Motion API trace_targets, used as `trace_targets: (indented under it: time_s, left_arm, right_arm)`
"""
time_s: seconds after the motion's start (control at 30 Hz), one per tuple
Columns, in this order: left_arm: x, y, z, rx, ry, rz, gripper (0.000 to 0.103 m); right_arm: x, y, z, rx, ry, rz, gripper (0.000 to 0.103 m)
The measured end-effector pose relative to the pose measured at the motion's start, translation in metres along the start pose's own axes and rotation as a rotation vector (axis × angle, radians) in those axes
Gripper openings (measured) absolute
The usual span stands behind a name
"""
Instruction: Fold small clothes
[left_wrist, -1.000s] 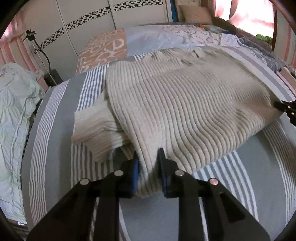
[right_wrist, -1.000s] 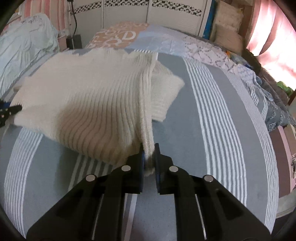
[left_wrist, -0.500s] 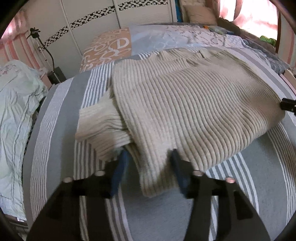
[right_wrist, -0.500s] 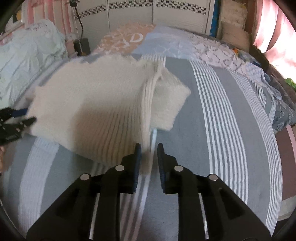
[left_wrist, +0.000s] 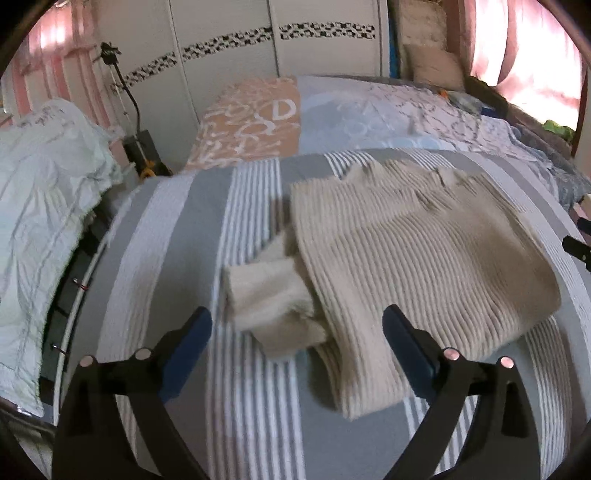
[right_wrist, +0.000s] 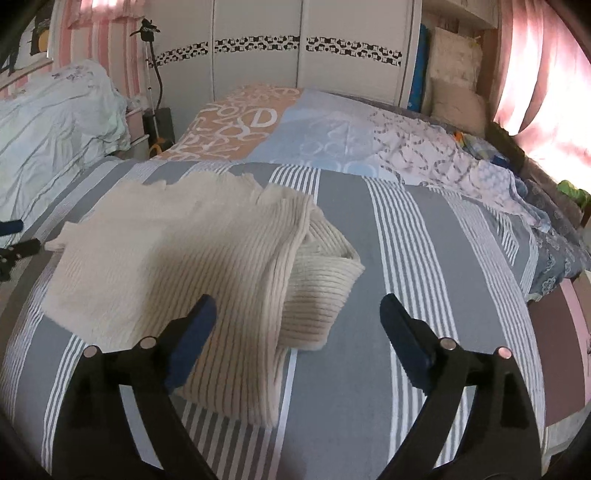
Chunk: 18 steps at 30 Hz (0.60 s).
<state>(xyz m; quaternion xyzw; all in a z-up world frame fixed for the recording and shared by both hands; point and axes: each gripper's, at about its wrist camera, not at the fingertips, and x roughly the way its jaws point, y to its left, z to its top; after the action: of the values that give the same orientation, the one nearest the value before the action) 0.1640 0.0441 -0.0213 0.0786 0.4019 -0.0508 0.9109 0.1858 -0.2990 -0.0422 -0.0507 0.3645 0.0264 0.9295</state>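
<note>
Left wrist view: my left tool (left_wrist: 297, 325) hangs above the bed with its two blue-padded fingers (left_wrist: 192, 332) spread wide and nothing between them. Below and ahead of it lies the cream ribbed sweater (left_wrist: 417, 266), folded on the grey-and-white striped bedspread (left_wrist: 177, 236). The near folded corner of the sweater sits under the gap of the tool, closer to the right-hand finger. One sleeve (left_wrist: 269, 295) sticks out from under the sweater's left edge and lies flat on the stripes. At the far right edge of this view I can see the dark tips of my right tool (left_wrist: 578, 247), just beside the sweater's right side.

Right wrist view: my right tool (right_wrist: 297, 319) is likewise spread wide and empty, held above the bed. The sweater (right_wrist: 177, 266) lies ahead and to the left, its near folded edge under the left-hand finger (right_wrist: 195, 328). The other sleeve (right_wrist: 321, 284) pokes out from the sweater's right edge, in line with the gap of the tool. My left tool (right_wrist: 16, 240) shows at the far left edge, near the sweater's left side; I cannot tell from here whether it touches the knit.

Behind the sweater a patterned quilt (right_wrist: 295, 129) covers the head of the bed, with white wardrobe doors (right_wrist: 303, 44) beyond. Pale green bedding (left_wrist: 40, 192) is heaped to the left, and pink curtains (right_wrist: 532, 74) hang at the right.
</note>
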Motion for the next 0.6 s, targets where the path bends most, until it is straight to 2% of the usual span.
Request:
trace_targets:
  time_s: [0.1, 0.17, 0.3, 0.4, 0.47, 0.57, 0.6]
  left_arm:
    - [-0.001, 0.008, 0.005, -0.026, -0.015, 0.011, 0.094]
    - [-0.002, 0.012, 0.007, -0.028, -0.025, 0.026, 0.094]
    - [-0.003, 0.015, 0.010, -0.045, -0.080, 0.034, 0.095]
    - [0.011, 0.008, 0.010, 0.000, 0.016, 0.027, 0.096]
    - [0.019, 0.007, 0.011, -0.018, 0.058, 0.008, 0.096]
    - [0.029, 0.006, 0.016, -0.069, 0.090, -0.057, 0.101]
    - [0.030, 0.003, 0.017, -0.062, 0.087, -0.053, 0.101]
  right_arm:
    - [0.009, -0.002, 0.000, 0.008, -0.001, 0.009, 0.091]
    - [0.012, -0.005, -0.001, 0.021, -0.009, 0.022, 0.097]
    - [0.015, -0.013, -0.003, 0.031, -0.007, 0.008, 0.100]
    - [0.020, -0.015, -0.005, 0.038, 0.015, 0.011, 0.100]
    - [0.027, -0.017, -0.006, 0.043, 0.033, 0.024, 0.100]
    - [0.037, -0.015, -0.006, 0.039, 0.065, 0.031, 0.100]
    - [0.040, -0.016, -0.005, 0.044, 0.070, 0.035, 0.100]
